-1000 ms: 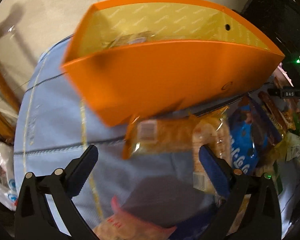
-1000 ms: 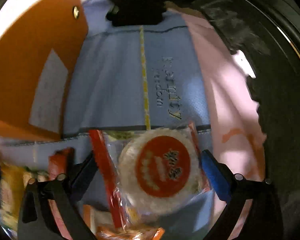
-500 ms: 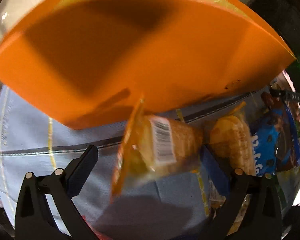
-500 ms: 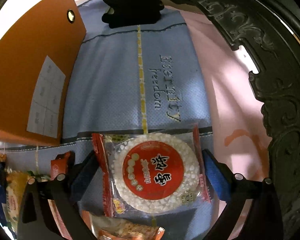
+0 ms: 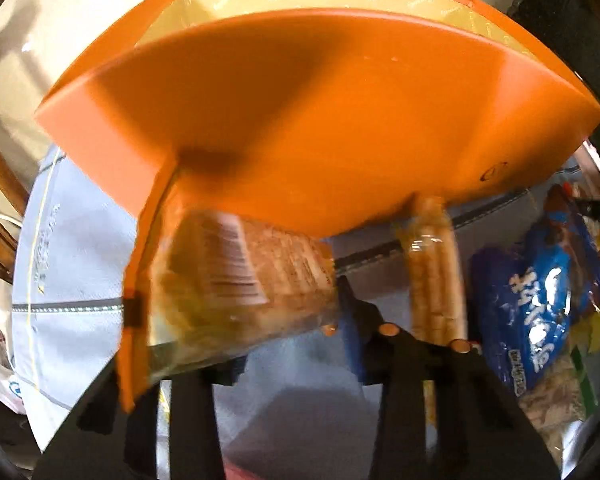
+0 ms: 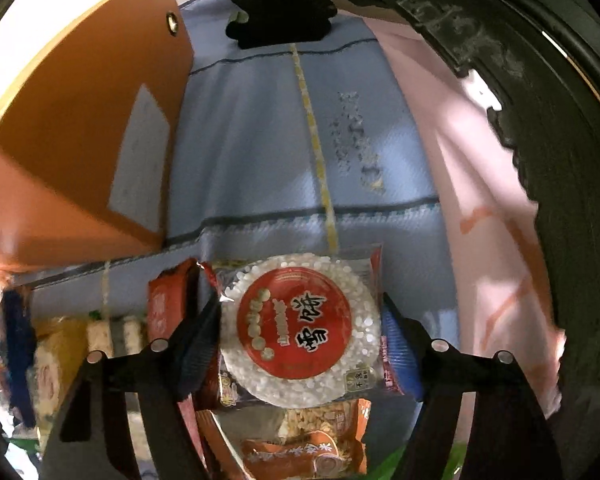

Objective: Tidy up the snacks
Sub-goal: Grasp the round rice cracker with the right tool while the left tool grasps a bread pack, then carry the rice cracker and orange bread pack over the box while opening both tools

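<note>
In the left wrist view my left gripper (image 5: 240, 300) is closing on a clear-wrapped snack pack (image 5: 240, 276) with an orange edge and a barcode. Its blue right pad (image 5: 350, 320) presses the pack's side; the left finger is hidden behind the wrapper. The open orange box (image 5: 320, 100) stands just beyond, filling the top. In the right wrist view my right gripper (image 6: 300, 320) is closing around a round rice-cracker pack (image 6: 304, 328) with a red label, both pads against its wrapper. The orange box (image 6: 80, 160) shows at the left.
A blue cloth (image 5: 80, 260) covers the surface. A biscuit stack (image 5: 432, 280) and a blue cookie bag (image 5: 536, 312) lie to the right. Under the rice cracker is an orange nut pack (image 6: 312, 440), with a red pack (image 6: 168, 304) beside it. Pink cloth (image 6: 480, 200) and dark carved furniture (image 6: 572, 160) border the right.
The left jaws went from wide apart to narrow on the clear pack, which now stands tilted close to the box. The right jaws drew in onto the round pack.
</note>
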{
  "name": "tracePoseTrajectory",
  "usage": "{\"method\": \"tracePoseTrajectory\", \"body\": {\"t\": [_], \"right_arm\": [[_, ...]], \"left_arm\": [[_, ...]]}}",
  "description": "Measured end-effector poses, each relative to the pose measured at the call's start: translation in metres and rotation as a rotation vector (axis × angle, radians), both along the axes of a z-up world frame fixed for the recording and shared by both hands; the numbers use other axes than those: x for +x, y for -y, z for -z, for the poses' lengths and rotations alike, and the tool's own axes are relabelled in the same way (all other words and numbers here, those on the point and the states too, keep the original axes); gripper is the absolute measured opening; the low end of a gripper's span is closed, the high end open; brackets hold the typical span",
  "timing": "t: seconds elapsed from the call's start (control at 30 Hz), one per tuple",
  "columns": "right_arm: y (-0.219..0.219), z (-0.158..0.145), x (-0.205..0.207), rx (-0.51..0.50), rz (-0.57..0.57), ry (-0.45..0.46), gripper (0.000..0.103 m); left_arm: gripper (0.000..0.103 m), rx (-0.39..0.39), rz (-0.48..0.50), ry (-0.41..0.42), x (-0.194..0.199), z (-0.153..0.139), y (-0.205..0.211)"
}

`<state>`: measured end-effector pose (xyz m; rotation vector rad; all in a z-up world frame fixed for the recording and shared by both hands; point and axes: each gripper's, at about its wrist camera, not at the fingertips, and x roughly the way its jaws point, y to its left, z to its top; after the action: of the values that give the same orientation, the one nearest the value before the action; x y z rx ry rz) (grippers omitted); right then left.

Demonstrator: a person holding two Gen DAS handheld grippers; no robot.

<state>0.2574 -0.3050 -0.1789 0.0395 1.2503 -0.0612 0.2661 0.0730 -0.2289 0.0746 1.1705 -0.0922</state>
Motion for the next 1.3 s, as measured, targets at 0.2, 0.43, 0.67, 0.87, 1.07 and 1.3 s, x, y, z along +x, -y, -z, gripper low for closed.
{"method": "tracePoseTrajectory", "body": {"t": [0.2, 0.43, 0.67, 0.87, 1.07, 1.3], "right_arm": [[0.005, -0.025, -0.026, 0.058, 0.022, 0.053, 0.075], [-0.002, -0.049, -0.048, 0.099, 0.010, 0.086, 0.075], [-0.009, -0.066, -0.058, 0.117, 0.005, 0.130, 0.075], [-0.007, -0.085, -0.067, 0.158, 0.017, 0.181, 0.075], [-0.011, -0.129, -0.079, 0.168, -0.004, 0.278, 0.075], [-0.042, -0.181, -0.038, 0.317, -0.109, 0.336, 0.076]], "left_arm": [[0.021, -0.091, -0.047, -0.014, -0.014, -0.004, -0.021], [0.021, -0.107, -0.060, -0.020, -0.025, -0.006, -0.043], [0.021, -0.152, -0.099, 0.009, -0.053, -0.027, -0.063], [0.021, -0.188, -0.121, 0.060, -0.081, -0.053, -0.076], [0.021, -0.215, -0.104, 0.115, -0.086, -0.092, -0.068], [0.021, -0.235, 0.015, 0.225, -0.066, -0.156, -0.021]]}}
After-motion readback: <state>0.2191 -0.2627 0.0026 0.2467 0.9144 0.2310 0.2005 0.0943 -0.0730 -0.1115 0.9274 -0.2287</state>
